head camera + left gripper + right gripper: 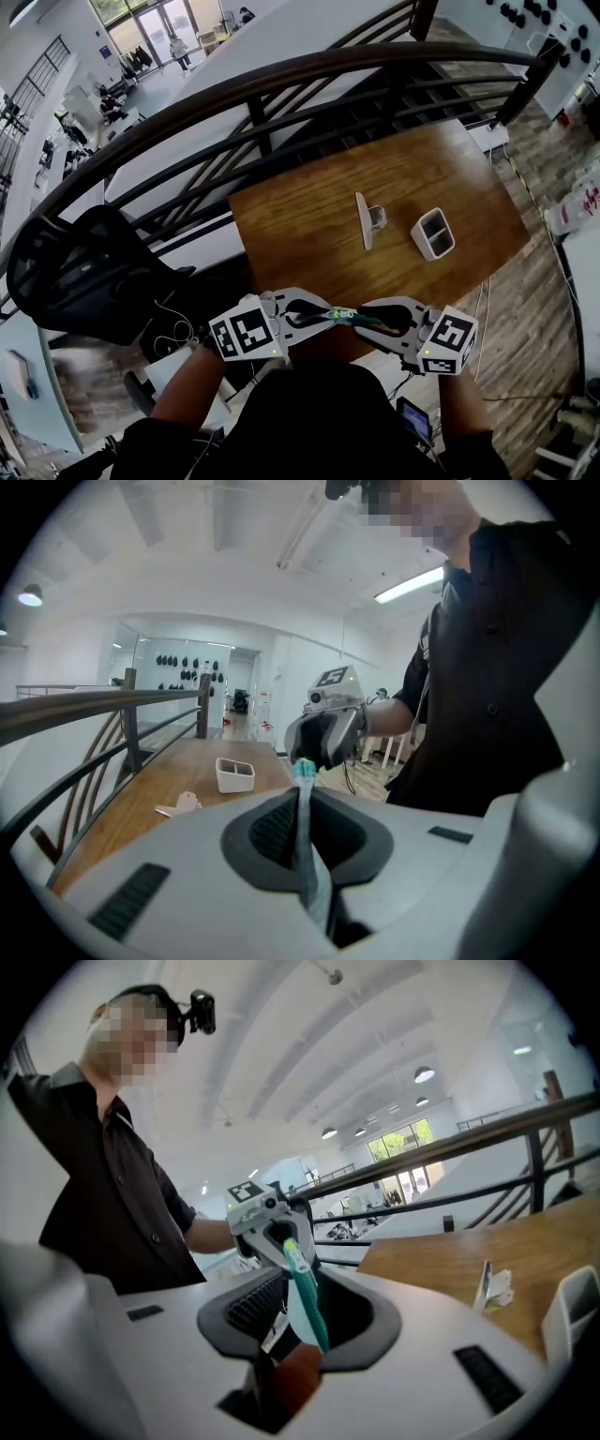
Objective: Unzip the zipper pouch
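Pouch position: the zipper pouch (342,316) spans the gap between both grippers, in front of the person's torso, at the near edge of the wooden table (309,225).
Left gripper: we read the left gripper (314,317) as closed, its pads pinching one end of the pouch, which stands edge-on between them.
Right gripper: the right gripper (375,321) faces the left one. Its jaws stand apart, with the pouch's other end between them and a gap beside the ribbed pad.
Table room: bare wood lies between the grippers and the white stand (366,220) and white two-compartment box (432,233), both well apart from the pouch.
Edges: a dark railing (281,84) borders the table's far and left sides. A black chair (84,272) stands left of the left gripper.
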Demonstrator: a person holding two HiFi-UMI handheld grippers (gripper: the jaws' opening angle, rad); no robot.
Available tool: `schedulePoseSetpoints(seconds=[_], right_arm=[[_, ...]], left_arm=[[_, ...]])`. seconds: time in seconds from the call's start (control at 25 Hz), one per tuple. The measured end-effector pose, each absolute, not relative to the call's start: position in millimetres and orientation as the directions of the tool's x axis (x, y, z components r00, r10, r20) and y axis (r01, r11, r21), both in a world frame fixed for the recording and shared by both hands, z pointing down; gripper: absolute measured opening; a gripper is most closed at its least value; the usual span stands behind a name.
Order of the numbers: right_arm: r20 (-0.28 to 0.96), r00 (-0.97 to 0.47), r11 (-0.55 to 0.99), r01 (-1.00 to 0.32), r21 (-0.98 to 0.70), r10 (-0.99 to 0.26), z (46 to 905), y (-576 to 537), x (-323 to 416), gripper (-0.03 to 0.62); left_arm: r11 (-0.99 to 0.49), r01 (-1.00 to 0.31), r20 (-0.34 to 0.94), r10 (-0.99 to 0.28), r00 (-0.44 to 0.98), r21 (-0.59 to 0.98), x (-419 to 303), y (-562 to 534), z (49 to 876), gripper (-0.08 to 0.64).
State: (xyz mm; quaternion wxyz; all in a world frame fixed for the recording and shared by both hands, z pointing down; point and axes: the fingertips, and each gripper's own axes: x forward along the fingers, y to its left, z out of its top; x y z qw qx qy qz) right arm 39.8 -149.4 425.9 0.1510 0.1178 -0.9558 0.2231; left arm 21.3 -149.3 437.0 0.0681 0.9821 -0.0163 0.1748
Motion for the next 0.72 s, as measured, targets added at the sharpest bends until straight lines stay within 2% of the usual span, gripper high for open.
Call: schedulePoseSetpoints(seconds=[0.12,0.32,0.52,0.72], right_arm=[[0.300,-0.942,0.837,-0.282,-0.469,-0.149,424,-150,34,0.113],[0.314,-0.942,0.818,-0.272,-0.507,-0.118,432,-146,27,0.108],[0.358,-0.926,0.810,-0.298,-0.506,-0.117,436,-147,29,0.050],[0.378,-0.916,0.732,-0.349,-0.585,-0.135,442,-149,28,0.044]], left_arm=[[-0.991,-0.043,0.354,0.006,0.935,0.130,23,-146,439,0.016],[-0.993,-0.029,0.380,0.018,0.925,0.118,21,-142,445,0.016],[-0.997,-0.022,0.433,0.015,0.901,0.080,21,-141,454,0.015],[-0.999,-0.028,0.458,-0.008,0.889,0.036,18,-144,459,0.016]])
